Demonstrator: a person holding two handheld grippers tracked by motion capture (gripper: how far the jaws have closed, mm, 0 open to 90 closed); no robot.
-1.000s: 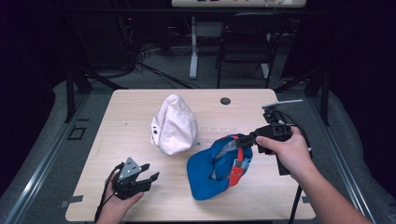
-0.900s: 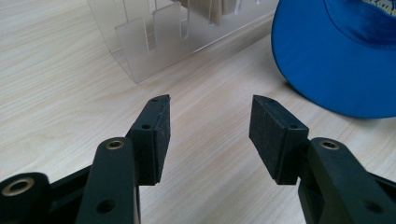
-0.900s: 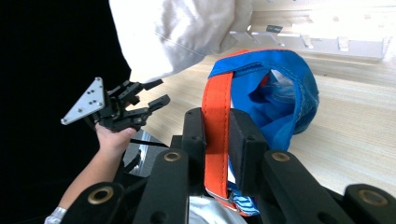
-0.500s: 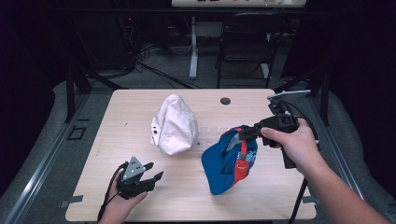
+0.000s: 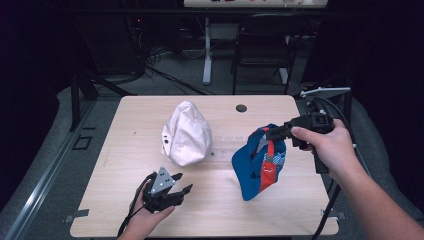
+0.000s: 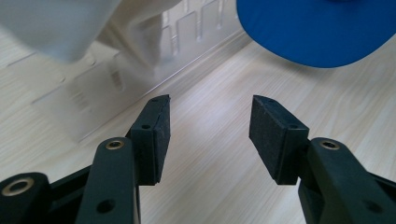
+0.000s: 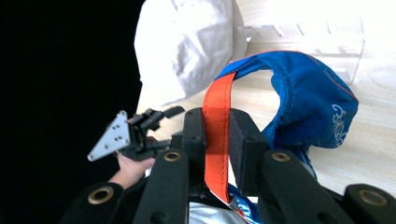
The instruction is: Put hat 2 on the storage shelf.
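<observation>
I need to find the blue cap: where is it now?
In the high view the blue cap hangs from the right gripper, right of the white cap.

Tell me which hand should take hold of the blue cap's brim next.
Left, probably. The left gripper is open with the blue cap brim just ahead, while the right gripper is clamped on the cap's orange strap.

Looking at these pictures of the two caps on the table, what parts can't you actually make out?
- Blue cap: the high view is too small to read its printing; the right gripper covers part of the orange strap in its own view.
- White cap: its front is turned away; the left gripper view cuts it at the top edge.
- Clear plastic rack: see-through and blurred, its outline unclear.
</observation>
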